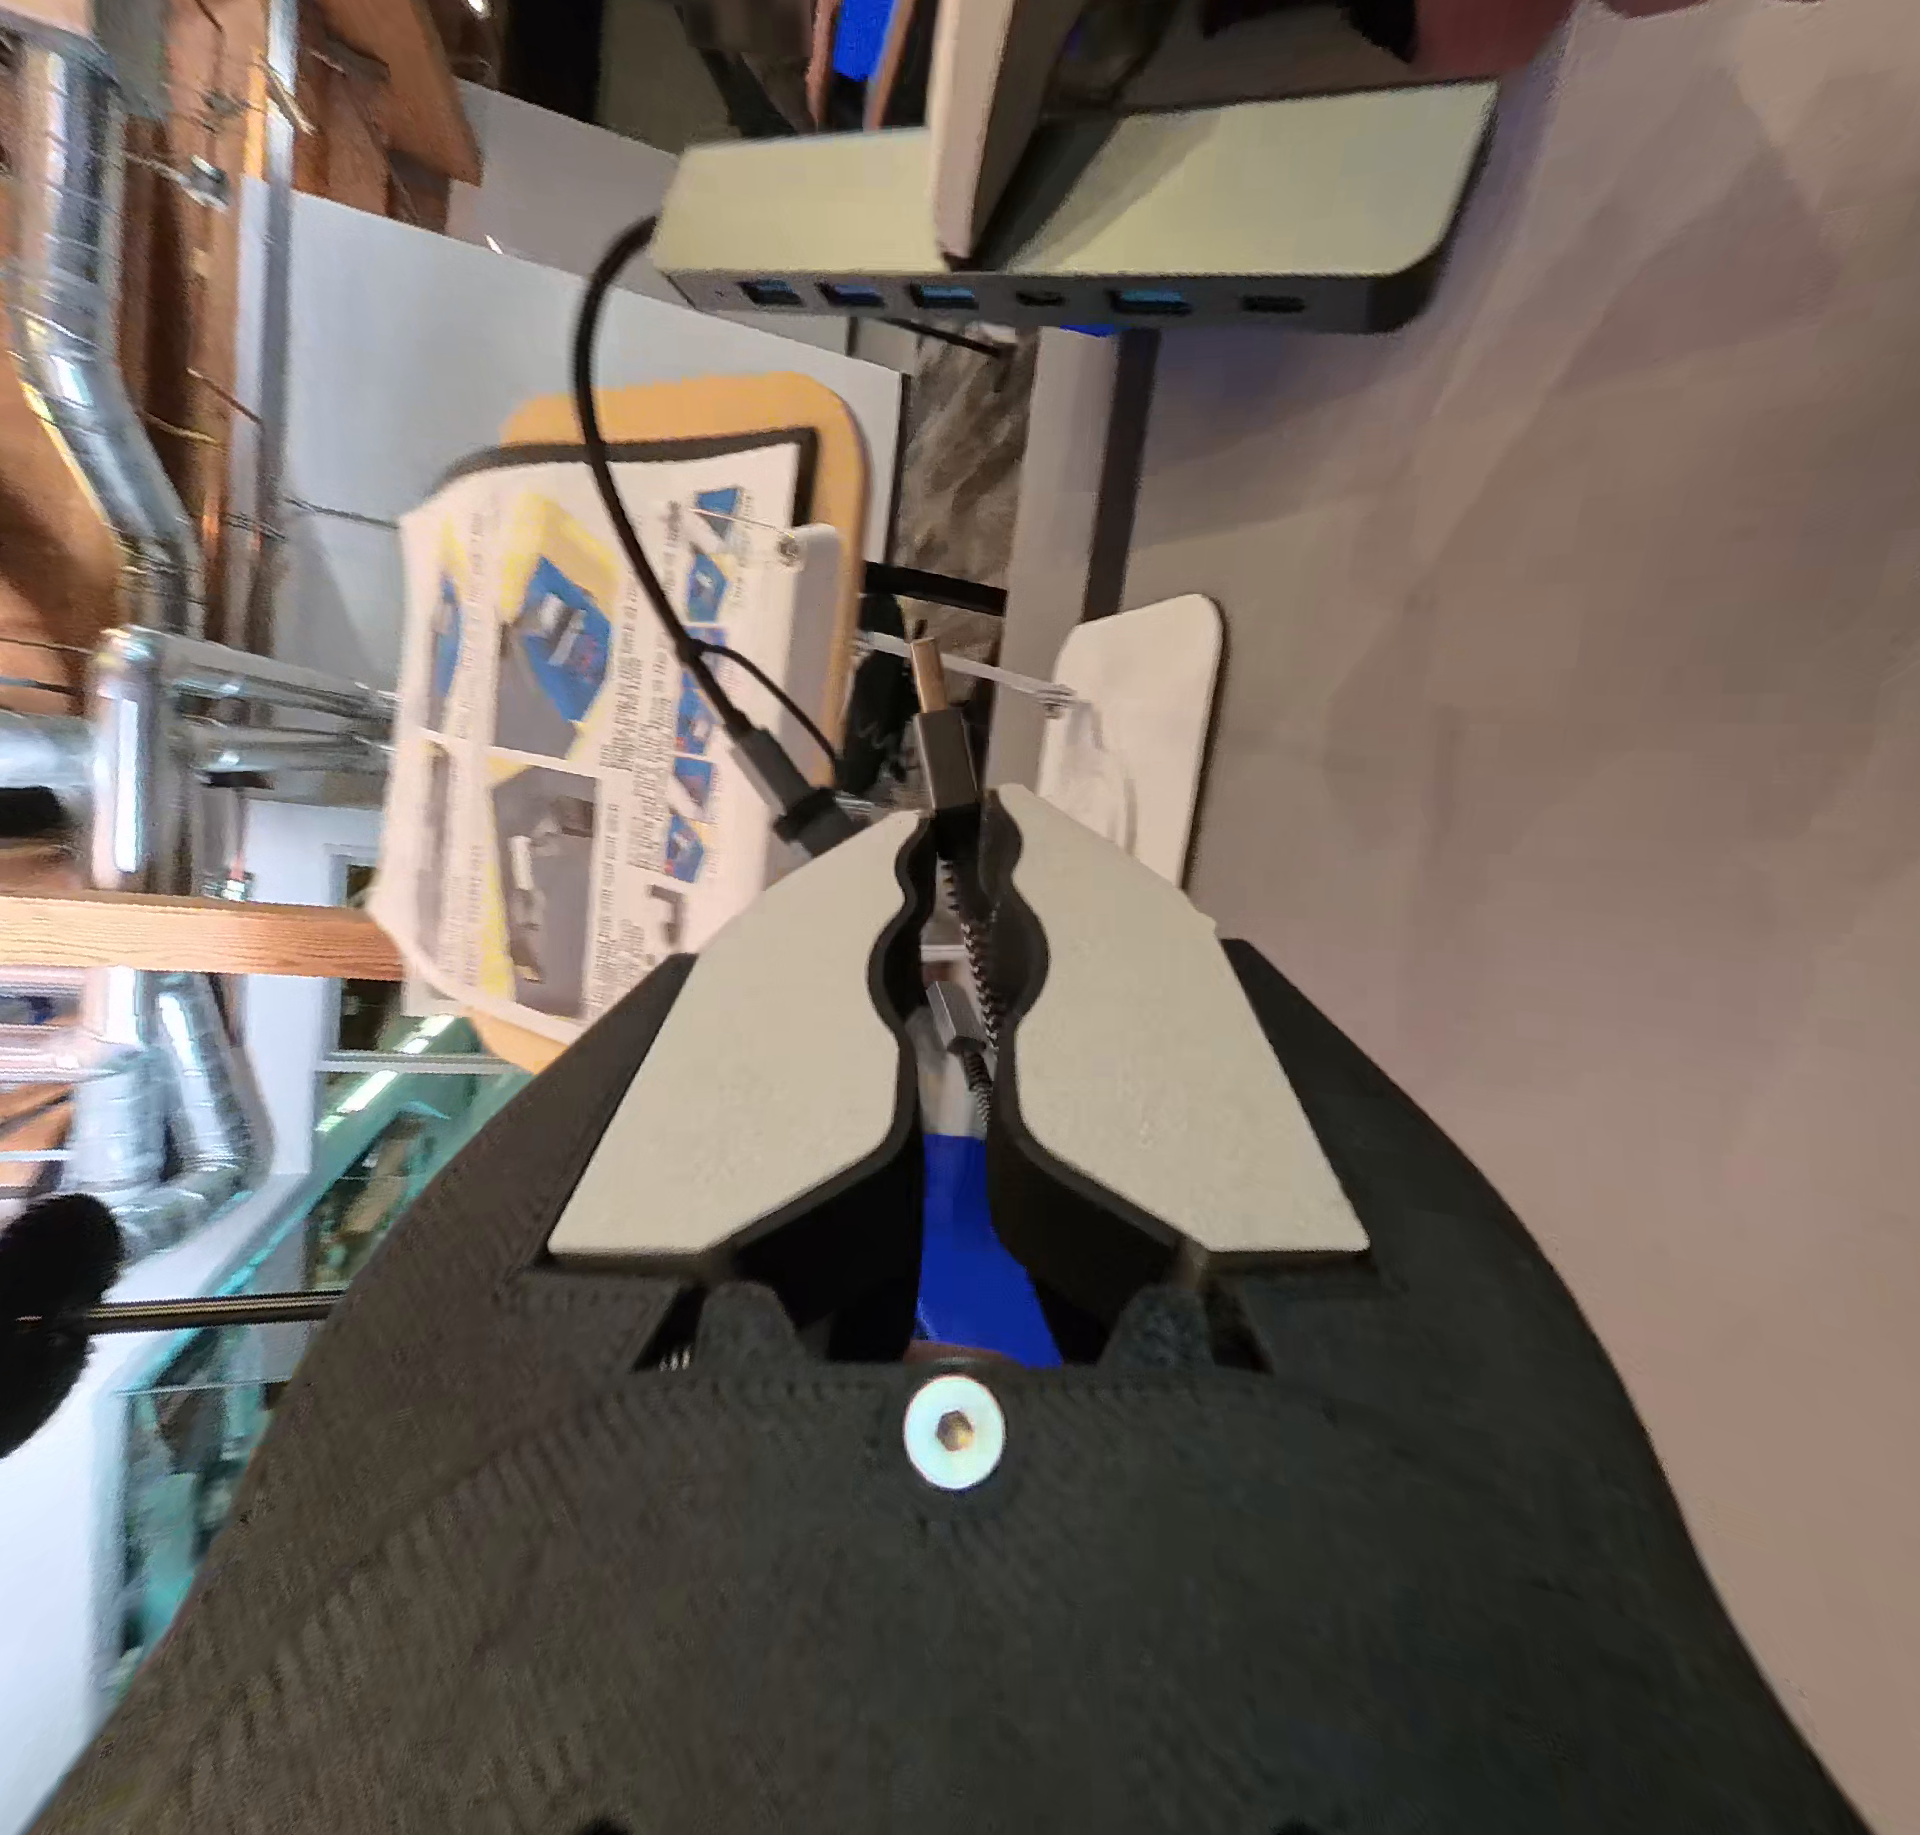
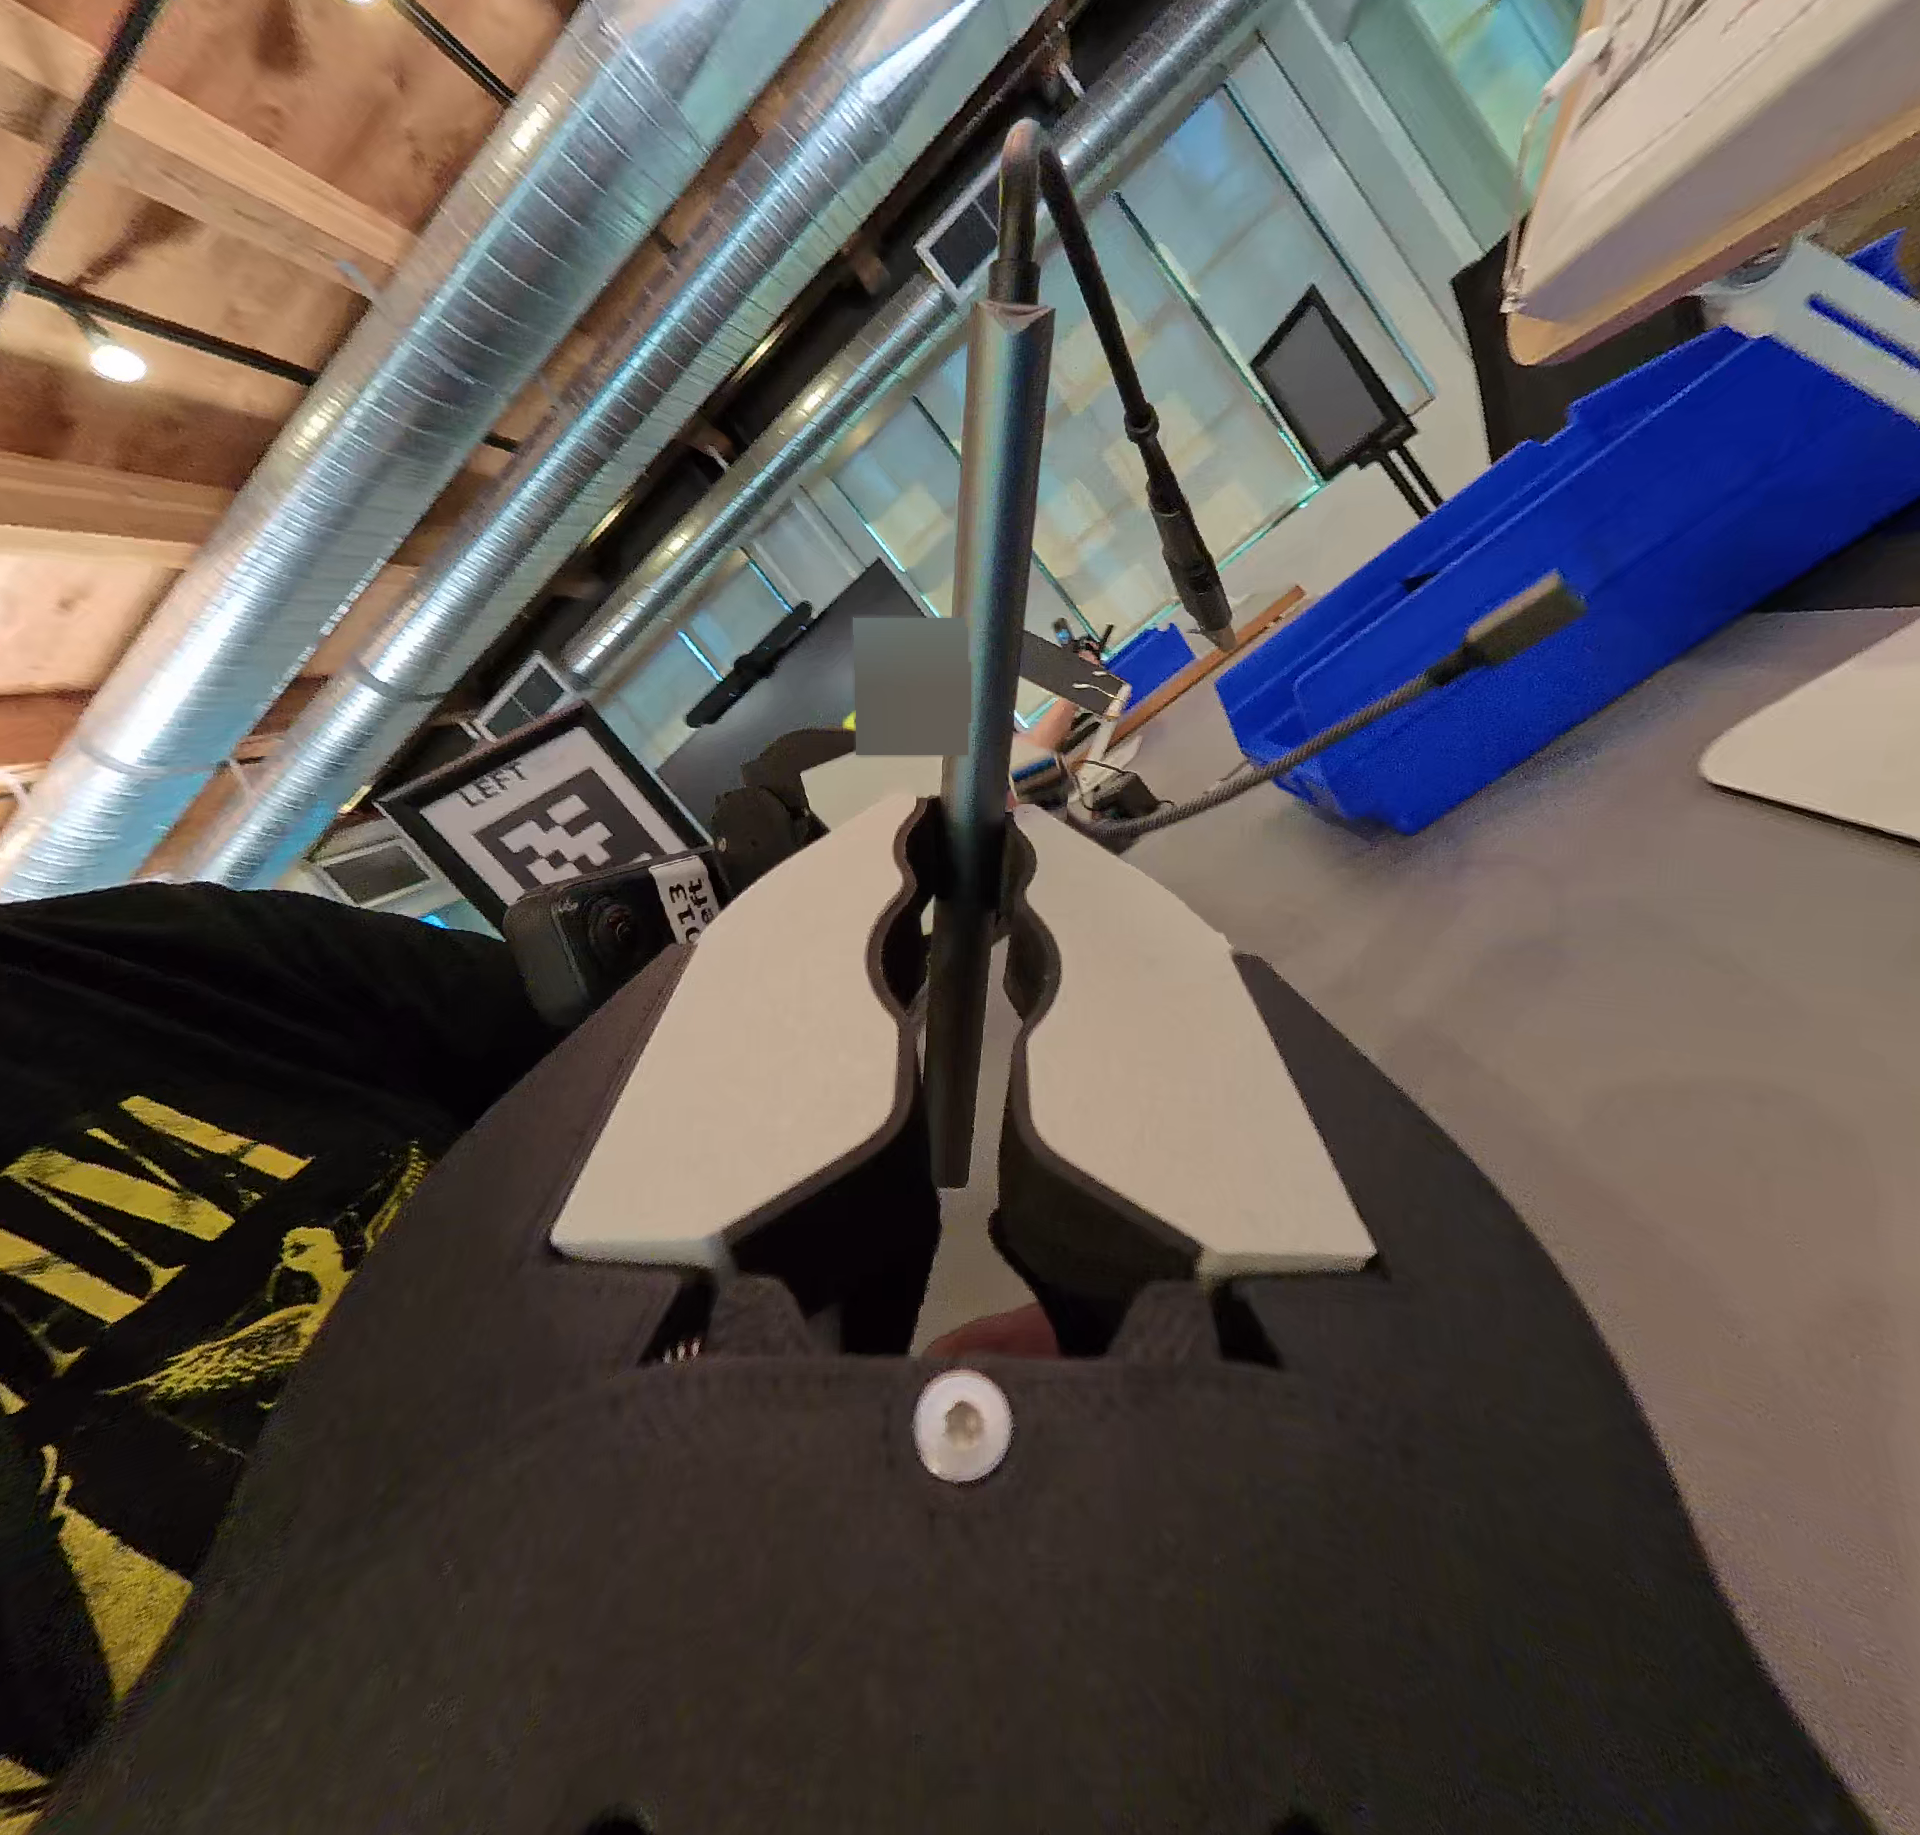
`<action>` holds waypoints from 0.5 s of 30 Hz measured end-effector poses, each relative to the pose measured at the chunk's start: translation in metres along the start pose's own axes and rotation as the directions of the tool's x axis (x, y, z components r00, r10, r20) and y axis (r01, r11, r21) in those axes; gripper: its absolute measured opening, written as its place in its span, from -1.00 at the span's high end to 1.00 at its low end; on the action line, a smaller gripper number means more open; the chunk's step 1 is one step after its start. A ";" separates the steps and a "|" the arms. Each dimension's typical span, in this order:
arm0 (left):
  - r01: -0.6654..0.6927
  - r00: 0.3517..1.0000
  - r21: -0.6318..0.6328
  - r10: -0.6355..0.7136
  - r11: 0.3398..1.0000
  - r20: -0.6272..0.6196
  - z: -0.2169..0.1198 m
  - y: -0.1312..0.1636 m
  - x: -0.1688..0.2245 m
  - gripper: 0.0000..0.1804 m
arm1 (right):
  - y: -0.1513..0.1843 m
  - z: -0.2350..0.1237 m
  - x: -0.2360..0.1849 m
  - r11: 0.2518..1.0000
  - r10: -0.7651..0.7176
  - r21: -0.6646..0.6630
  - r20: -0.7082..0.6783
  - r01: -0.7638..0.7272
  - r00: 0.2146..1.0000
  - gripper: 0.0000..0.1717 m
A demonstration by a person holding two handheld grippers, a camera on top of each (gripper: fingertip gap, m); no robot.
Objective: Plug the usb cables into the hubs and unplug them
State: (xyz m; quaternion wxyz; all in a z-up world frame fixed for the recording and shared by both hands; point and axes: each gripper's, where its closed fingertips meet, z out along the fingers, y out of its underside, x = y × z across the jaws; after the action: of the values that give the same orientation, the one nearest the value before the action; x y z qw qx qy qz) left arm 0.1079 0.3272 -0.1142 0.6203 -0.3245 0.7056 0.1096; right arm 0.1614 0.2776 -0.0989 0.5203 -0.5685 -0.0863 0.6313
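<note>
A braided USB cable (image 1: 951, 798) is clamped at its plug by the left claw (image 1: 958, 821), while a grey hub (image 2: 987, 705) is clamped edge-on by the right claw (image 2: 966, 829).

Left gripper (image 1: 958, 829): jaws nearly closed, fingertips (image 1: 878, 850) pinched on the rear of a grey USB plug (image 1: 943, 746), which sticks out ahead of the tips, braided cable (image 1: 977, 964) running back between the fingers. Right gripper (image 2: 966, 840): jaws narrow, both pads pressed on the flat faces of a thin grey hub (image 2: 987, 642) held edge-on, most of it projecting forward past the tips, rear end sitting deep between the fingers. In the left wrist view one right finger (image 1: 997, 71) lies across the hub's top, beyond the left tips.
</note>
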 end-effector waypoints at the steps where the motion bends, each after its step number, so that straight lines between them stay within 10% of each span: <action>1: -0.026 1.000 0.006 0.026 1.000 0.018 0.000 -0.003 -0.008 0.91 | 0.000 0.001 -0.002 1.000 0.012 0.007 0.018 -0.012 1.000 0.88; 15: -0.445 0.883 0.012 0.436 0.896 0.175 0.008 -0.035 -0.054 0.91 | 0.013 0.023 -0.017 0.986 0.161 0.005 0.155 -0.164 0.975 0.88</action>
State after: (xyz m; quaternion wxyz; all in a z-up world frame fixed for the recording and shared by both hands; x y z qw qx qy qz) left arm 0.1360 0.3223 -0.0557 0.6445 -0.1292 0.7088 0.2560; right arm 0.1323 0.2699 -0.0890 0.4637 -0.5186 -0.0737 0.7146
